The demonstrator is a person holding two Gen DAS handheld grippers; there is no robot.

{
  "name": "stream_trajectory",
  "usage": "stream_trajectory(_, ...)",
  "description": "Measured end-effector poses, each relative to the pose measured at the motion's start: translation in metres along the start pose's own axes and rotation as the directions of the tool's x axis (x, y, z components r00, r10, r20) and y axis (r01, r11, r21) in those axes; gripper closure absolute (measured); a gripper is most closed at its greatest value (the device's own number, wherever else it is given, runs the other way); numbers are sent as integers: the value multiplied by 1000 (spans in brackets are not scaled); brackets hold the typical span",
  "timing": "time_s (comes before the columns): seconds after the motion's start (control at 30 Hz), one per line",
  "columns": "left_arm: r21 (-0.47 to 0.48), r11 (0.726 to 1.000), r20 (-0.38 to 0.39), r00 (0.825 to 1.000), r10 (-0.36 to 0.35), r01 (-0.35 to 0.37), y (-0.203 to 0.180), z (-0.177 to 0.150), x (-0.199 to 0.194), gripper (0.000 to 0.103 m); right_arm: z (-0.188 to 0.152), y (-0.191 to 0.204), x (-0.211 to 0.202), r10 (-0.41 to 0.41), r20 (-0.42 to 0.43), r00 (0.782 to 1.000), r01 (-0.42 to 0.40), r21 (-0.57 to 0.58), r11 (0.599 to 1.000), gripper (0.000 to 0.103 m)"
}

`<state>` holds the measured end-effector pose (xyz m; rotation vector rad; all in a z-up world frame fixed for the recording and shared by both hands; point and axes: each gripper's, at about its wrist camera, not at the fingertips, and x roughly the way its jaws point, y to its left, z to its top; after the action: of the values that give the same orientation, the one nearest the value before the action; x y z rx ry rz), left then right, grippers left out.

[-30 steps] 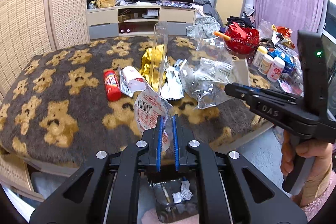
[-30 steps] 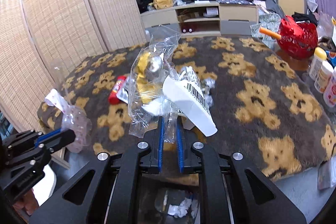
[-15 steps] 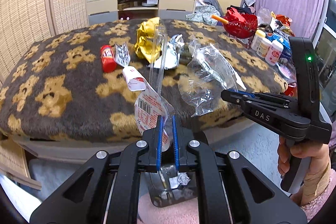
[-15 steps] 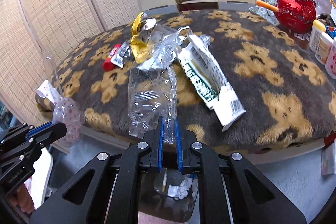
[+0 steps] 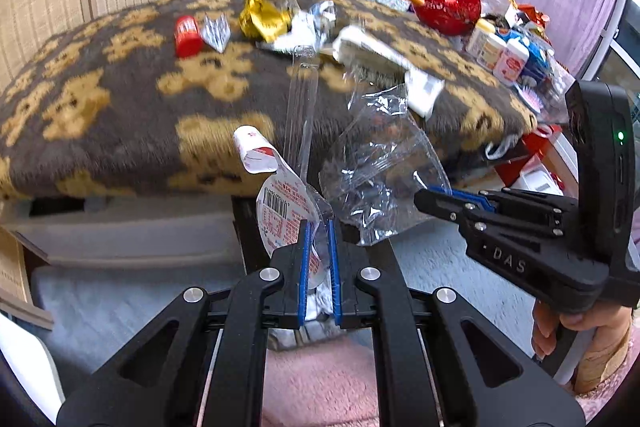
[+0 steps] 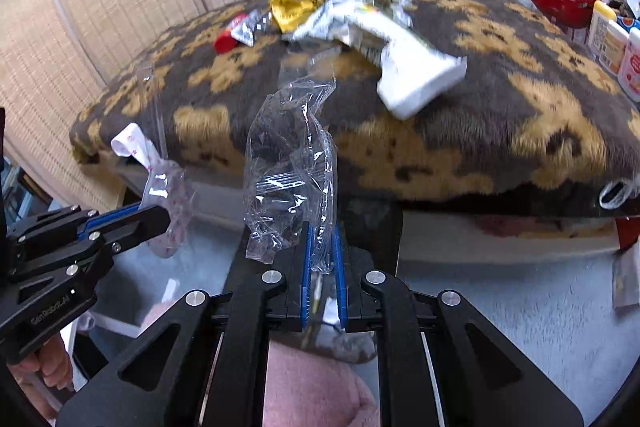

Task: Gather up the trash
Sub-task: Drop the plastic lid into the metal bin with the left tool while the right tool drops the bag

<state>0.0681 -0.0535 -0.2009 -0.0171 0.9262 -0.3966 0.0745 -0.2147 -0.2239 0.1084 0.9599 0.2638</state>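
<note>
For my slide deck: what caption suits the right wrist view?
Right gripper shut on a clear bag, held off the bear-print blanket where more trash remains.

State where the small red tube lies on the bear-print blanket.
In the left wrist view, the red tube lies far left on the blanket, beside a silver wrapper.

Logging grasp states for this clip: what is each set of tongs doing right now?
Left tongs: closed on the barcode-printed wrapper.
Right tongs: closed on the crumpled clear plastic bag.
</note>
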Motion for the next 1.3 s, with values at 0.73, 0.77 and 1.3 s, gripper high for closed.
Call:
stream_trajectory(0.73,-76,996,-274,959,-67,47,18,-61,107,95,-46,-26,80,-77,-256,964,98,69,993,89)
stream_trajectory(0.77,-78,996,-280,958,-68,48,18,-61,109,95,-47,-27,83,-73,-261,962,96,75,993,89)
stream_trajectory(1.3,-102,995,-291,956,-44,15,32,-59,112,63,-46,-27,87,-77,-268,960,107,99,989,43)
